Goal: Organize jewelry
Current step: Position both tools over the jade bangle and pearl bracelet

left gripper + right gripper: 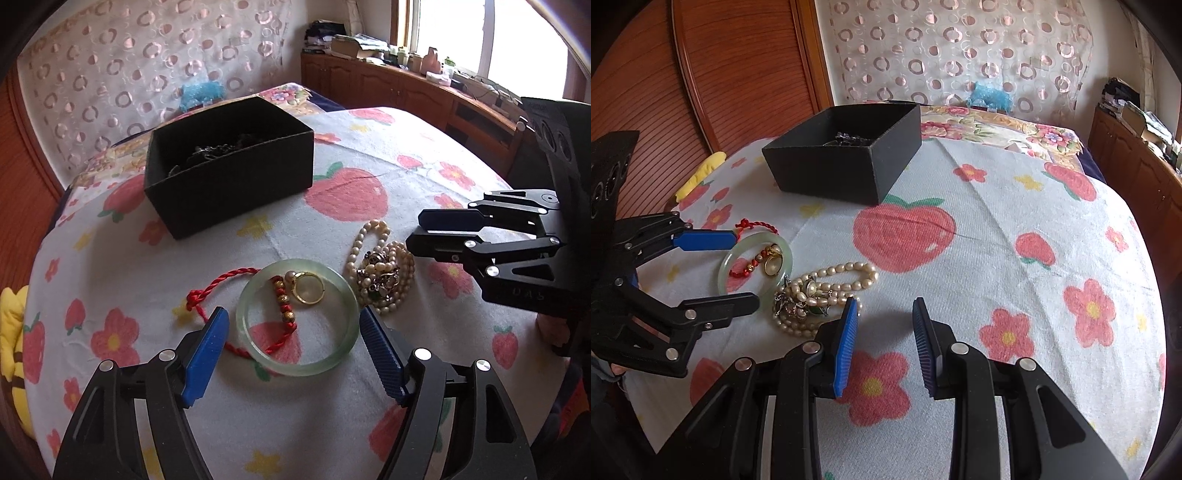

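One jade bangle [297, 317] lies between left hand-held gripper [291, 325] fingers.

The dark tangle inside the black box [229, 181] is mostly hidden by its near wall and too dim to identify. The red cord bracelet [236, 275] passes partly beneath the jade bangle [334, 363]. The small things on the windowsill cabinet [406, 88] are too blurred to tell apart.
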Available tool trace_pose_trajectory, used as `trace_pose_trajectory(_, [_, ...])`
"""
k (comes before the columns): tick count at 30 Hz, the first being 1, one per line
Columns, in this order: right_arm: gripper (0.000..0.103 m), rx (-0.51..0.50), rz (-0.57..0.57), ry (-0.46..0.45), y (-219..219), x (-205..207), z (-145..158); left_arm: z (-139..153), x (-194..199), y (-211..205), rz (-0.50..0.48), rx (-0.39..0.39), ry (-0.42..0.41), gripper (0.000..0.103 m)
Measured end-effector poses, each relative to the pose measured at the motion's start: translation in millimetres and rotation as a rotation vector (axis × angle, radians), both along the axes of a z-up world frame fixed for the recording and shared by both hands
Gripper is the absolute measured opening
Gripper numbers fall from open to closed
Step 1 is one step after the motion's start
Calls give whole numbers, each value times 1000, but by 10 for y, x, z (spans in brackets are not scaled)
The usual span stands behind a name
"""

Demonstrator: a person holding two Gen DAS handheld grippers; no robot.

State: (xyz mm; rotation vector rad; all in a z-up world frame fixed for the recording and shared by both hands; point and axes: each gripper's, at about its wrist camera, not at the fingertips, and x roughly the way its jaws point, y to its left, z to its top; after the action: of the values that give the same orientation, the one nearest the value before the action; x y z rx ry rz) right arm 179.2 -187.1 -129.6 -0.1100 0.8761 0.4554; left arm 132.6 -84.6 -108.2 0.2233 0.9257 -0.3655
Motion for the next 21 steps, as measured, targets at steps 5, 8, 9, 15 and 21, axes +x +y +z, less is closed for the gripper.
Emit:
trace_pose_trajectory(5, [32, -14, -4, -7, 8, -5, 0, -46, 35, -53, 0, 14, 11, 70])
trace_pose_trajectory(8, [32, -12, -4, -6, 9, 0, -2, -43, 26, -38, 2, -1, 13, 69])
trace_pose_trajectory(9, [32, -13, -4, -7, 13, -2, -3, -42, 29, -35, 1, -1, 12, 69])
trace_pose_trajectory(15, [31, -12, -5, -7, 10, -1, -4, -8, -84, -27, 0, -15, -19, 69])
trace_pose_trajectory(21, [31, -12, -5, -7, 8, -1, -5, 131, -226, 93, 30, -57, -55, 69])
